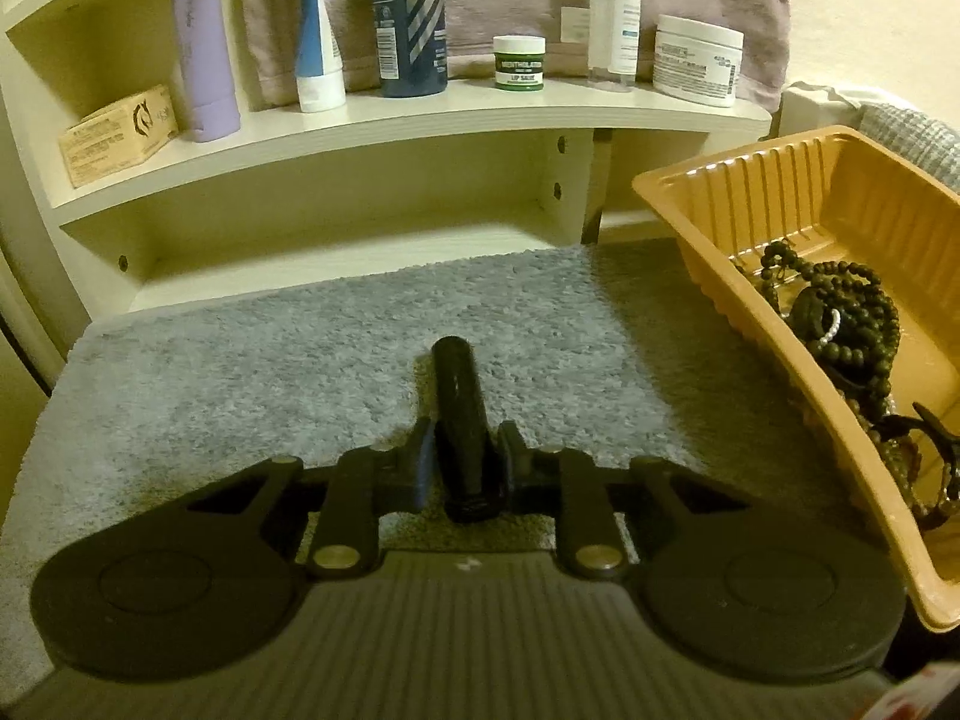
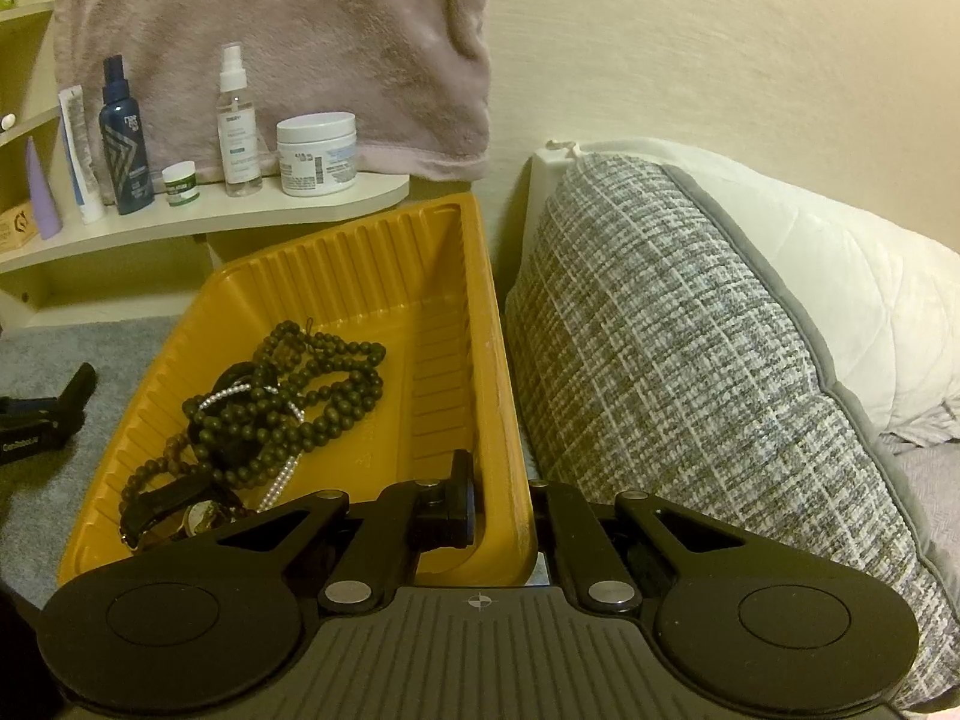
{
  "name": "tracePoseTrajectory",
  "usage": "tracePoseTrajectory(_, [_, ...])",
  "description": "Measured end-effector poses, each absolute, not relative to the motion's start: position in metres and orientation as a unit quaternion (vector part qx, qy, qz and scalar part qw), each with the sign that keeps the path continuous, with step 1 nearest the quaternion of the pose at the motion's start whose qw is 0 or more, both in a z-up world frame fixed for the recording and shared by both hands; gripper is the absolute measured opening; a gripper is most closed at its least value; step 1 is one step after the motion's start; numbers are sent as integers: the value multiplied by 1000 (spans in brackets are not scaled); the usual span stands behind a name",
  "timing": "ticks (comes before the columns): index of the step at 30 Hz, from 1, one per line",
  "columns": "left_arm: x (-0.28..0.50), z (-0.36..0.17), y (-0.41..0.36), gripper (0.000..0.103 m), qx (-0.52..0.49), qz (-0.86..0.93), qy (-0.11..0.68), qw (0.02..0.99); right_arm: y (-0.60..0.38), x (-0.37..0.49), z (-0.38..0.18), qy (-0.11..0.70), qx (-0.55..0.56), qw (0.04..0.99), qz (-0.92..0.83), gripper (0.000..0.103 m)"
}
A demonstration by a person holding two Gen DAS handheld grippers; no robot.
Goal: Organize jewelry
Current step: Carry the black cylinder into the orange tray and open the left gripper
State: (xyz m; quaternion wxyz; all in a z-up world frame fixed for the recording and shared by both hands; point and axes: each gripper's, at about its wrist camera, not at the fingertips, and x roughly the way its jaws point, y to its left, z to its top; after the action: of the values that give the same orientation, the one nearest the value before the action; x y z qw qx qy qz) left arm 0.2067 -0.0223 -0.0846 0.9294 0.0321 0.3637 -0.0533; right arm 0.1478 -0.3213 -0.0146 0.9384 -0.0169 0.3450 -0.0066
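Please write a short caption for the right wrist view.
Right claw clamps the tray wall; beads lie inside.

Home bedroom or dressing corner. Cream shelf unit (image 1: 420,114) carries toiletries: spray bottle (image 2: 237,120), white cream jar (image 2: 316,153), small green-lidded lip-salve jar (image 1: 519,62), lilac tube (image 1: 204,48). Pink plush towel (image 2: 288,42) hangs behind shelf unit. Grey carpet-like mat (image 1: 270,360) below it. Woven cushion (image 2: 690,360) and white quilted pillow (image 2: 840,300) to its right.

Grey carpet (image 1: 252,372): yellow tray (image 2: 360,252) resting on it; white shelf unit (image 1: 384,120) at far edge.
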Motion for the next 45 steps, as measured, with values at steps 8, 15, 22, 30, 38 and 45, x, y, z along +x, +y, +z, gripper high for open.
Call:
tracePoseTrajectory(8, [199, -81, -11, 18, 18, -61, 360, 931, -321, 147, -15, 345, -18, 939, -7, 5])
tracePoseTrajectory(15, [190, -71, -3, 18, 6, -64, 353, 933, -321, 147, -13, 344, -19, 939, -6, 4])
tracePoseTrajectory(22, [184, -60, -7, 18, 5, -78, 343, 936, -320, 147, -11, 343, -20, 939, -6, 4])
tracePoseTrajectory(30, [181, -48, -16, 18, 4, -100, 334, 937, -320, 147, -11, 343, -20, 939, -6, 4])
tracePoseTrajectory(38, [178, -32, -30, 18, 10, -140, 320, 937, -320, 146, -11, 343, -20, 939, -6, 4])
tracePoseTrajectory(45, [171, -20, -61, 18, 24, -213, 310, 926, -319, 146, -11, 343, -20, 939, -6, 4])
